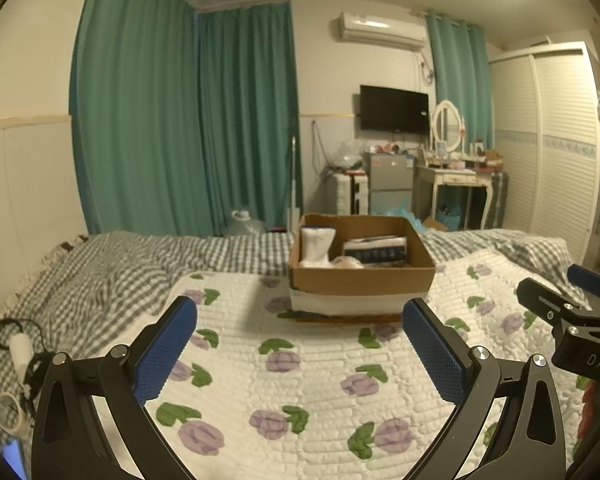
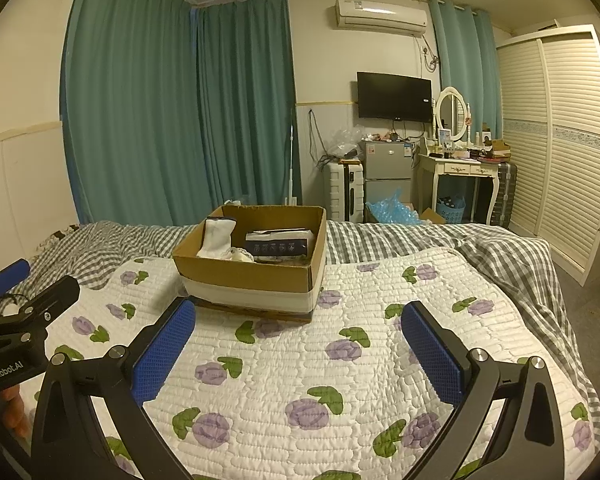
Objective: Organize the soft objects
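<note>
A cardboard box [image 1: 362,280] stands on the white floral quilt [image 1: 300,380] of the bed; it also shows in the right wrist view [image 2: 252,272]. Inside it are a white folded soft item [image 1: 316,246], a dark striped bundle [image 1: 376,252] and a small pale item [image 1: 346,262]. My left gripper [image 1: 300,344] is open and empty, held above the quilt short of the box. My right gripper [image 2: 298,344] is open and empty, also short of the box. Each gripper shows at the edge of the other's view.
A grey checked sheet [image 1: 100,276] covers the far and left side of the bed. Cables and a white cylinder [image 1: 20,352] lie at the left edge. Curtains, a small fridge [image 2: 388,172], a dressing table [image 2: 460,176] and a wardrobe [image 2: 560,140] stand beyond the bed.
</note>
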{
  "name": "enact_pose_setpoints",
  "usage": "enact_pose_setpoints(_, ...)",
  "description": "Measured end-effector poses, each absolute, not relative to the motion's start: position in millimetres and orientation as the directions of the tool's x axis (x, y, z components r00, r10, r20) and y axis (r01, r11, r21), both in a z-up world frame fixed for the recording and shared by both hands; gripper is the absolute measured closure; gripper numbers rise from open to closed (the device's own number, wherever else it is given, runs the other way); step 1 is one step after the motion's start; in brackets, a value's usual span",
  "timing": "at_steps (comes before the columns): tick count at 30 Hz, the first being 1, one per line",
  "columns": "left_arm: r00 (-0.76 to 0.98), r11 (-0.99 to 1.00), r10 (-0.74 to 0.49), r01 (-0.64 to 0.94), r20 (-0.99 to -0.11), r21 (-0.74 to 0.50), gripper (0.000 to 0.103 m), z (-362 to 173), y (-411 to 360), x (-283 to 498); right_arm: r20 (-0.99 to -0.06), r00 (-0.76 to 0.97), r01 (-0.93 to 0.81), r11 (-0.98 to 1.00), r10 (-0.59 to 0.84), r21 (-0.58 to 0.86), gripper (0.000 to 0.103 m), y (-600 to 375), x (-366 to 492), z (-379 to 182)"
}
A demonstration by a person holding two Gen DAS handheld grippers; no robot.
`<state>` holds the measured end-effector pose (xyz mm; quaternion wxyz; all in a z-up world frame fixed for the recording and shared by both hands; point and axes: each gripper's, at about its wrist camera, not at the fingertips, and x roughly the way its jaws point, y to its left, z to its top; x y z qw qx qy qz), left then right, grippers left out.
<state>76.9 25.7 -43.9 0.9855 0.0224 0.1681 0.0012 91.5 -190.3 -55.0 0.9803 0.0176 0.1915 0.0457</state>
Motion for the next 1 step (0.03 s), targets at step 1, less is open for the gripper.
enact_pose_setpoints(1,0.943,0.999,0.009,0.006,-0.334,0.044,0.000,-44.0,25.5,77.3,-0.375,0.922,-0.084,0.995,0.097,0.052,0.000,-190.2,91.8,-55.6)
